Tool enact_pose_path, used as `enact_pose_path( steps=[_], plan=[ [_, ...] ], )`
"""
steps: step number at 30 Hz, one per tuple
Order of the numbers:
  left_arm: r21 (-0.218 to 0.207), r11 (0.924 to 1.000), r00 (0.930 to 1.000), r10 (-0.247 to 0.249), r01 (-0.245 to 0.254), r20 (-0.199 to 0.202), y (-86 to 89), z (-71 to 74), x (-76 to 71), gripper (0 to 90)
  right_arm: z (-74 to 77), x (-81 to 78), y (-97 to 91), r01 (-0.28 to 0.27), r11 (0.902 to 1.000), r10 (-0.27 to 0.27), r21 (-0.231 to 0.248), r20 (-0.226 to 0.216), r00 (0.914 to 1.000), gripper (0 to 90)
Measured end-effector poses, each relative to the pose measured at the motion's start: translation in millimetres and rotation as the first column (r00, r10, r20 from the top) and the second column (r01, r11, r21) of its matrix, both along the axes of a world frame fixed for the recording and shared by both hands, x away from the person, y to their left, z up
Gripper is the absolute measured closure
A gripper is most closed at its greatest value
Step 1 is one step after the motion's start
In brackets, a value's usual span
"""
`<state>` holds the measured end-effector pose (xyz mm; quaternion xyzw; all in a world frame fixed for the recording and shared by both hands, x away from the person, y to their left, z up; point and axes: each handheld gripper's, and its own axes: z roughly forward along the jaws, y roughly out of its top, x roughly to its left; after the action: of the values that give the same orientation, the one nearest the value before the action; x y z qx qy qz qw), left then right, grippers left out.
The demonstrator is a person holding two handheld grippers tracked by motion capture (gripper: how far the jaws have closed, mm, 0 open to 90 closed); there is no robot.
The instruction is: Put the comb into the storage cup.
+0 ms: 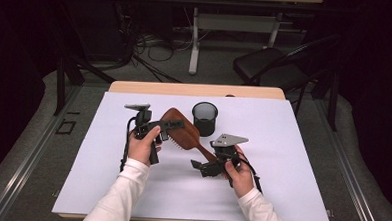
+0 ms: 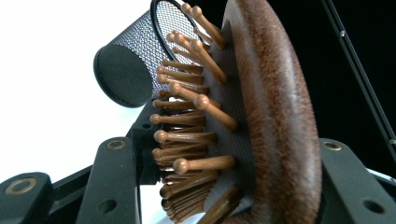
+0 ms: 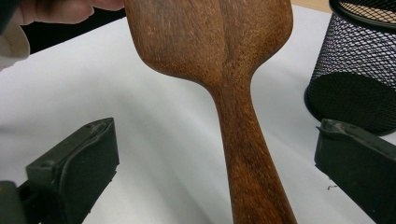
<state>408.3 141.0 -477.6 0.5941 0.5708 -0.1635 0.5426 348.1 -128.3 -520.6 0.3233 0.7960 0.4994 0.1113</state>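
The left gripper (image 1: 176, 125) clamps the wooden hairbrush (image 1: 180, 135) by its head just beside the mesh cup (image 1: 204, 118); the right gripper (image 1: 197, 165) stands released, jaws either side of the handle

We see a wooden paddle hairbrush (image 1: 180, 132) a little left of centre in the high view, on the white table cover. It is dark reddish-brown, with a broad, rounded-rectangular head toward the upper left of the frame and a narrowing handle running down to the lower right. In the left gripper view the head stands on edge at centre, smooth grained back to the right, grey cushion to the left (its wooden pins have rounded tips and fan leftward). In the right gripper view we see the plain back at top centre, the handle (image 3: 247, 154) tapering downward to the bottom edge.
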Motion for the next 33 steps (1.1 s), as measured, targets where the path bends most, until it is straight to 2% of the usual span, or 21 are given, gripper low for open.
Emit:
enact_pose_path(
  steps=[7,14,23,26,33],
  plan=[
    [-0.005,1.0000,1.0000,0.002,-0.002,0.001,0.5,1.9,2.0,48.5,2.3,0.9,-3.3,0.007,0.9999,-0.007,0.015,-0.002,1.0000,0.0],
    [-0.025,0.9996,0.9993,0.013,-0.012,0.034,1.4,1.8,3.7,48.5,6.4,1.6,-7.8,0.020,0.9992,-0.020,0.034,0.004,0.9998,0.0],
    [0.016,0.9996,0.9994,0.023,-0.023,0.026,3.0,-0.3,5.9,48.4,8.5,2.6,-11.2,0.028,0.9987,-0.028,0.041,0.007,0.9996,0.0],
    [0.021,0.9994,0.9989,0.027,-0.028,0.039,2.3,-1.2,6.0,48.4,8.4,2.7,-11.4,0.030,0.9988,-0.030,0.039,0.008,0.9995,0.0],
    [0.020,0.9996,0.9992,0.020,-0.020,0.035,1.9,-0.9,6.6,48.4,8.2,3.0,-12.0,0.035,0.9986,-0.036,0.038,0.006,0.9993,0.0]
  ],
)
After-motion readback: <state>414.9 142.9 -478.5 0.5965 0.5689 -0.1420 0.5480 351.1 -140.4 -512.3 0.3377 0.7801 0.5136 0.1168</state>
